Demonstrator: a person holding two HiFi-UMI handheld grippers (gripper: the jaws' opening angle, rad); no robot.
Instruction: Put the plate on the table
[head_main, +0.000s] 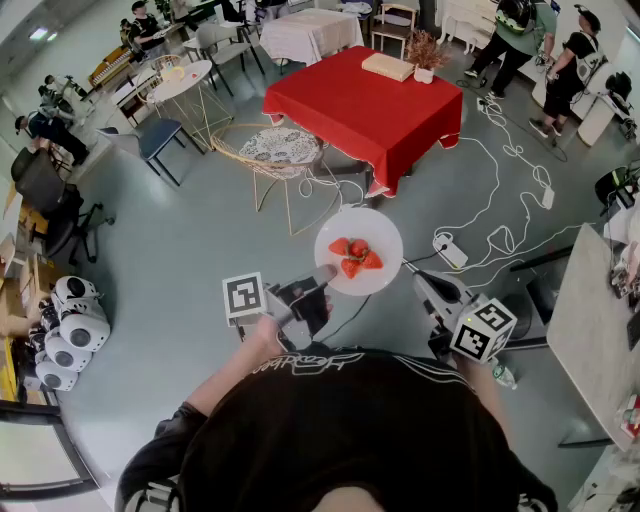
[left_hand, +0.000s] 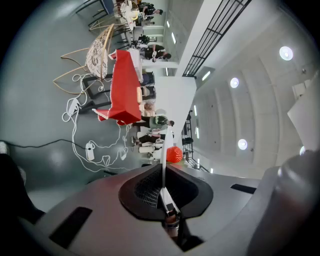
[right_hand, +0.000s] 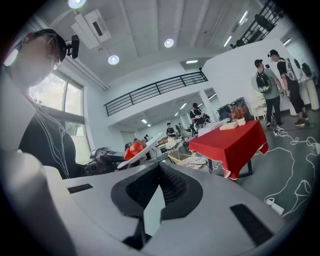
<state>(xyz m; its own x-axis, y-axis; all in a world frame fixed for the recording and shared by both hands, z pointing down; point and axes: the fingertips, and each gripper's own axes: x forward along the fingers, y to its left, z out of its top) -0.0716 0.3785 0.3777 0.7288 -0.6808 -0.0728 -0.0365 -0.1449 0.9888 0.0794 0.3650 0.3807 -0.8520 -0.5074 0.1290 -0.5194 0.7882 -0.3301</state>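
white plate (head_main: 385, 232) is hanging over the floor, well short of the red table (head_main: 350, 110), and my left gripper (head_main: 325, 276) is clamping only its near rim. i'm worrying that a tilt or jolt is going to send the red fruit (head_main: 355, 258) rolling off, or let the rim slip from the pads. my right gripper (head_main: 428, 287) is riding beside it, jaws together and empty, giving no support. cables (head_main: 500, 235) and a wire chair (head_main: 275, 150) are lying near the path, inviting a stumble.
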